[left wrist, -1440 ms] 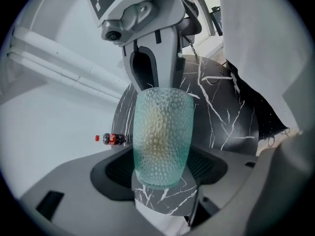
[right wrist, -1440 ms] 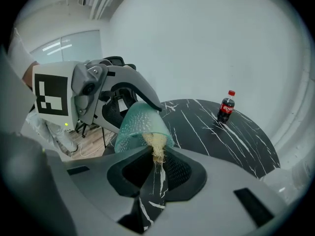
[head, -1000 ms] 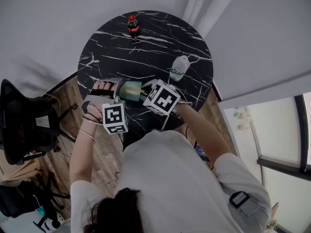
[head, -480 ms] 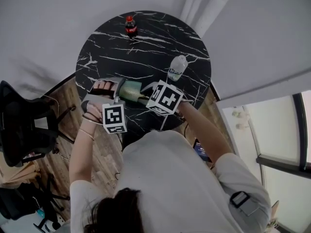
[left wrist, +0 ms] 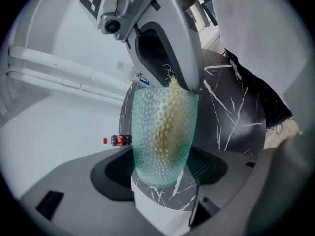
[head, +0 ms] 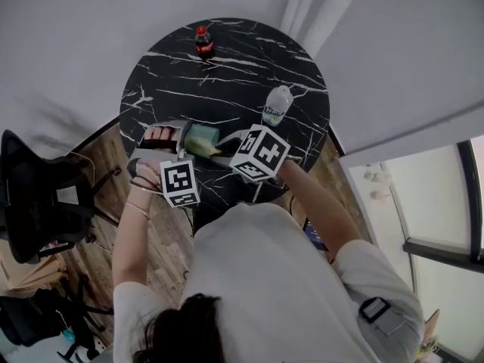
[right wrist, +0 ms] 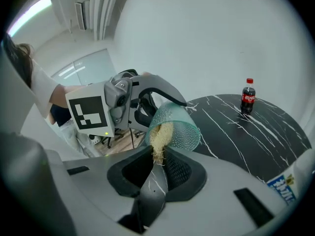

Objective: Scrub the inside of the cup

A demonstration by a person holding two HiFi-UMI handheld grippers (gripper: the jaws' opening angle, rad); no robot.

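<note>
A dimpled green glass cup (left wrist: 165, 132) lies tipped on its side over the table's near edge, its mouth toward my right gripper. My left gripper (left wrist: 165, 167) is shut on the cup's base; the head view shows this gripper (head: 181, 138) left of the cup (head: 201, 138). A tan fibrous scrubber (right wrist: 160, 137) reaches from the jaws of my right gripper (right wrist: 158, 157) into the cup's mouth (right wrist: 173, 126). The right gripper (head: 221, 154) is shut on the scrubber. Through the glass the scrubber (left wrist: 166, 124) shows as a yellow-brown streak.
The round black marble table (head: 227, 70) holds a cola bottle (head: 203, 41) at its far edge and a clear water bottle (head: 277, 106) at the right. A black chair (head: 38, 195) stands on the wooden floor at the left. A curtain (head: 325, 6) hangs behind.
My right gripper has shifted a little to the right and turned, with the scrubber still in the cup. The left gripper and the cup have kept still.
</note>
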